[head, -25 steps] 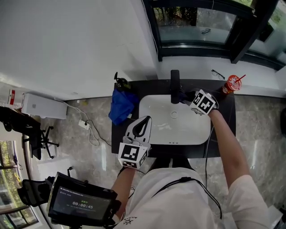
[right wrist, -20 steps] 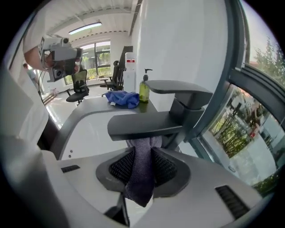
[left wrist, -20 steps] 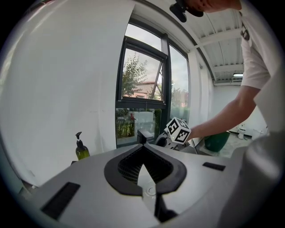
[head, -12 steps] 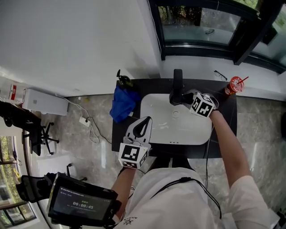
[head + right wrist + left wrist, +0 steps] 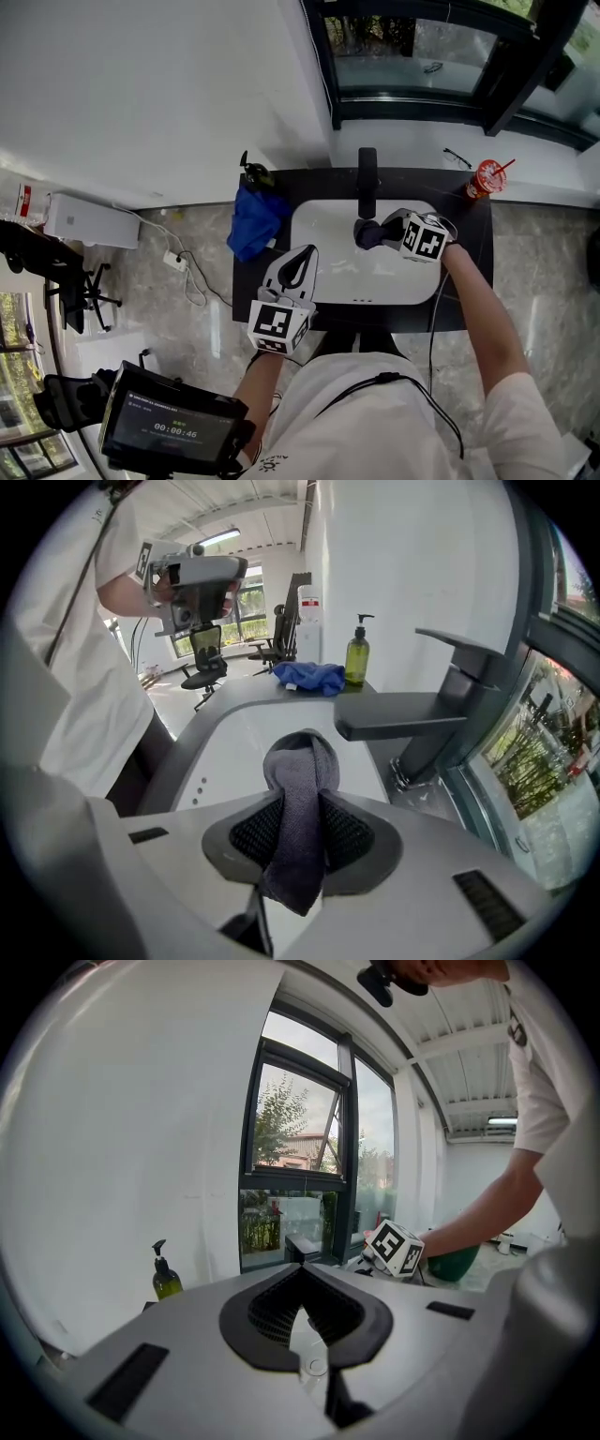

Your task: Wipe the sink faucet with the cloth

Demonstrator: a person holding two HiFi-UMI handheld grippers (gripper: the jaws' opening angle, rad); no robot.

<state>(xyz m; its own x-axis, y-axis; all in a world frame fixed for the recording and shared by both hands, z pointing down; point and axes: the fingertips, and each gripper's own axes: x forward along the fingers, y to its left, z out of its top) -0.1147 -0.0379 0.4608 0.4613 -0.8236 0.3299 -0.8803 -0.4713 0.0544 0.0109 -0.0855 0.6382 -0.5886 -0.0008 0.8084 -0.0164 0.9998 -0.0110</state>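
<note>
Nearest me, my left tool (image 5: 302, 1271) is clenched on nothing over the tabletop's (image 5: 476, 234) near left edge. Farther out, over the sink (image 5: 323, 234), only the right gripper view shows my right tool (image 5: 302, 803) grasping the grey cloth (image 5: 302, 757), just beside the faucet (image 5: 403, 726) spout.

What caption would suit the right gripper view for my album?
The right hand-held gripper clamps a grey cloth beside the black faucet above a white sink.
</note>
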